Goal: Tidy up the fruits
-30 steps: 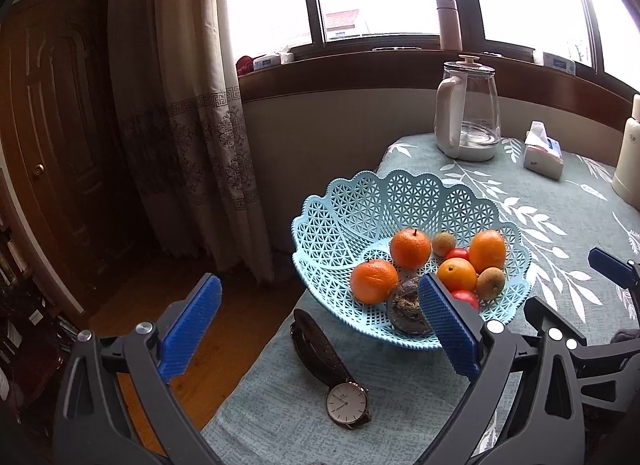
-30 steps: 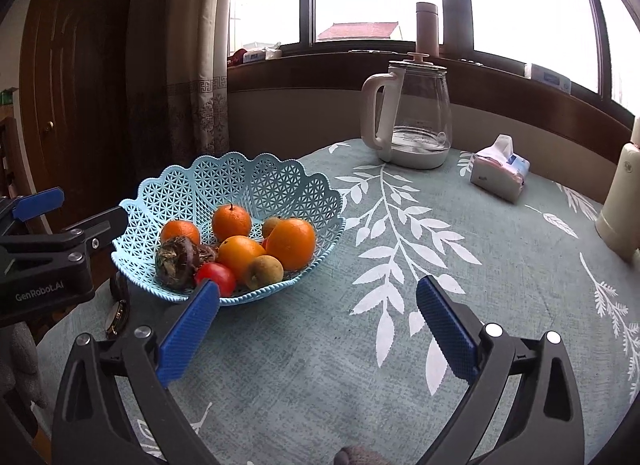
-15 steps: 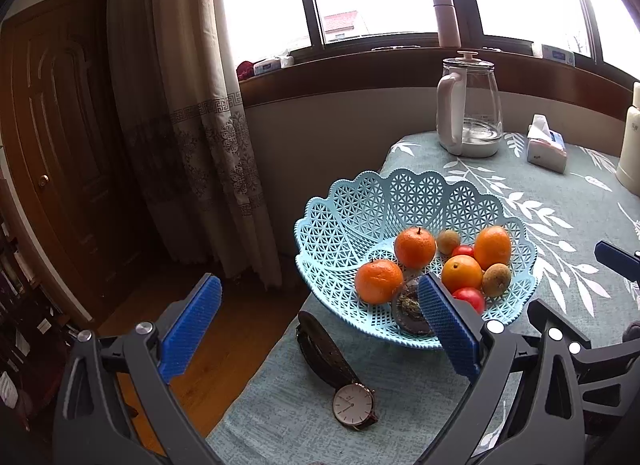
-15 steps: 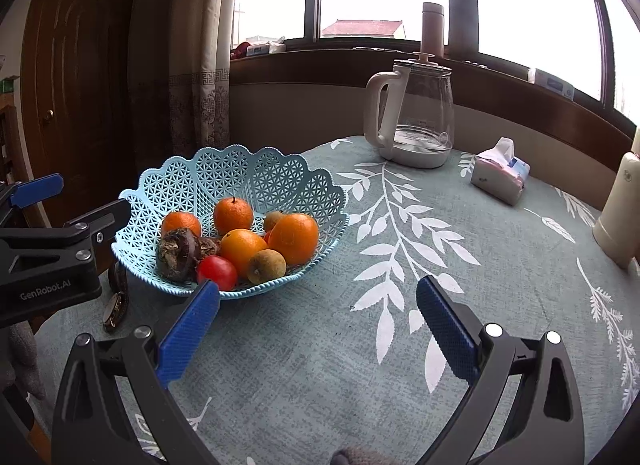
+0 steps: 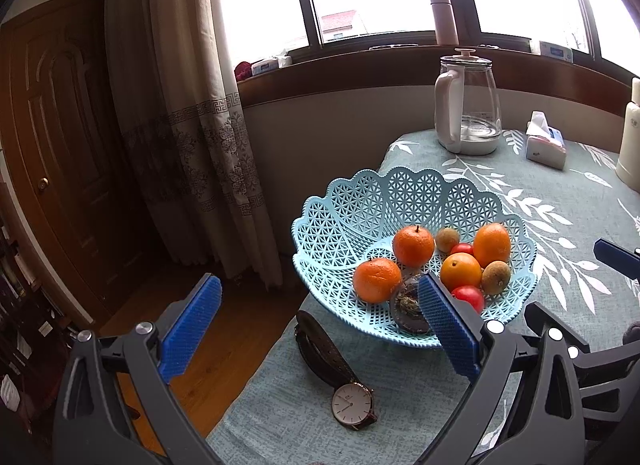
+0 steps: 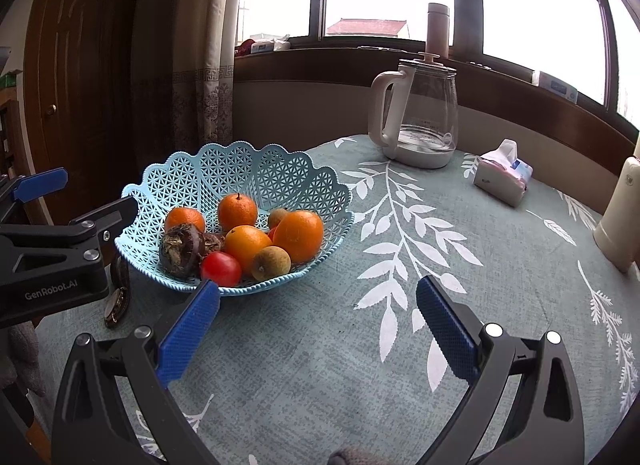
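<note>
Pale-blue plastic lattice basket (image 6: 248,169), glossy; matt woven tablecloth (image 6: 500,265); clear glass kettle (image 6: 428,113); ribbed rubbery blue pads (image 6: 188,337).

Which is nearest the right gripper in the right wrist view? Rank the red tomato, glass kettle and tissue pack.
From the right gripper:
1. Red tomato, front of the basket, left of the jaws.
2. Tissue pack, far right.
3. Glass kettle, by the window.
</note>
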Demonstrator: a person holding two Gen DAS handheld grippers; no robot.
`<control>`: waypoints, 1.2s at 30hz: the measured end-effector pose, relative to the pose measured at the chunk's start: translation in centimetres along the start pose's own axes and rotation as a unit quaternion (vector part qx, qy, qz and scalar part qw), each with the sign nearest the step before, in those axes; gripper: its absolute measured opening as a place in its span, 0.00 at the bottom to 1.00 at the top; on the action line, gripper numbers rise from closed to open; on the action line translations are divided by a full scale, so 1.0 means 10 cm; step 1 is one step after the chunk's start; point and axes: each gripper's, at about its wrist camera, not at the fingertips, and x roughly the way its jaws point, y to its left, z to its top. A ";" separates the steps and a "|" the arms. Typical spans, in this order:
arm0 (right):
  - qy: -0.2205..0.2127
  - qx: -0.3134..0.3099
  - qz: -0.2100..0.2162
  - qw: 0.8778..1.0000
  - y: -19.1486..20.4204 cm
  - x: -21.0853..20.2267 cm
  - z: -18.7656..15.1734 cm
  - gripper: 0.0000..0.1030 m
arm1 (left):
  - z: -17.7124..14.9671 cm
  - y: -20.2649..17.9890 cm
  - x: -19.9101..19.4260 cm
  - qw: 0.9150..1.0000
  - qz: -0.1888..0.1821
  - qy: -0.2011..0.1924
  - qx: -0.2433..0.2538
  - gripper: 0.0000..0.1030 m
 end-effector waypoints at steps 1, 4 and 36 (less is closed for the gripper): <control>0.000 0.000 0.000 1.000 0.00 0.00 0.00 0.95 | 0.00 0.00 0.00 1.000 0.000 0.000 0.000 0.97; 0.000 -0.001 0.001 1.000 0.01 -0.01 -0.01 0.95 | 0.00 0.00 0.00 1.000 0.000 0.000 0.000 0.97; -0.001 -0.004 0.003 1.000 0.04 -0.02 0.00 0.95 | -0.03 -0.04 0.03 1.000 -0.001 0.003 0.011 0.97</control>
